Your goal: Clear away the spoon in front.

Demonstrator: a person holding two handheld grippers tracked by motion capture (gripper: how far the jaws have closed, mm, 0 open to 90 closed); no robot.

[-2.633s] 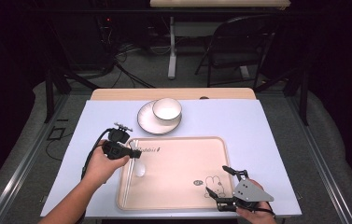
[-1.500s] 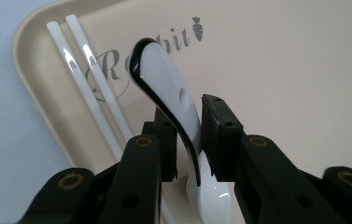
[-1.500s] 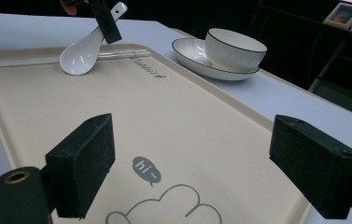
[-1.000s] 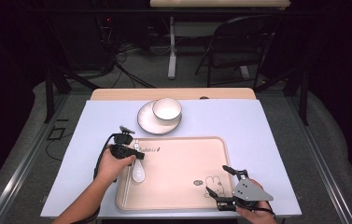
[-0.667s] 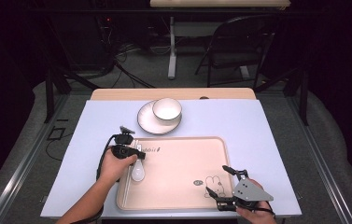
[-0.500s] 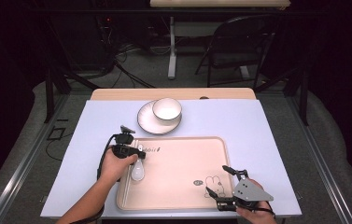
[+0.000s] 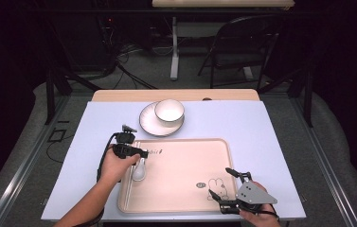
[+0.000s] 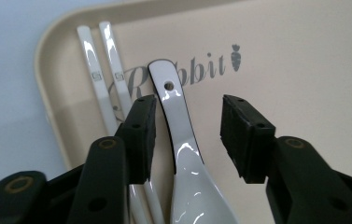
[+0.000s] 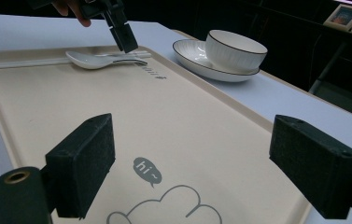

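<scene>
Beige tray (image 8: pixel 304 70) bears a glossy white ceramic spoon (image 8: pixel 183 154)

The spoon (image 8: pixel 183 154) looks like glossy white ceramic, as do the chopsticks (image 8: pixel 100 84) beside it; the tray (image 8: pixel 304 70) beneath is smooth, matt beige plastic.

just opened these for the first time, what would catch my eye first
The white spoon lies on the beige tray beside a pair of white chopsticks, between the left gripper's jaws, which have just been opening and no longer press on it. Behind the tray a white bowl sits on a plate. The right gripper waits open at the tray's near right corner.
</scene>
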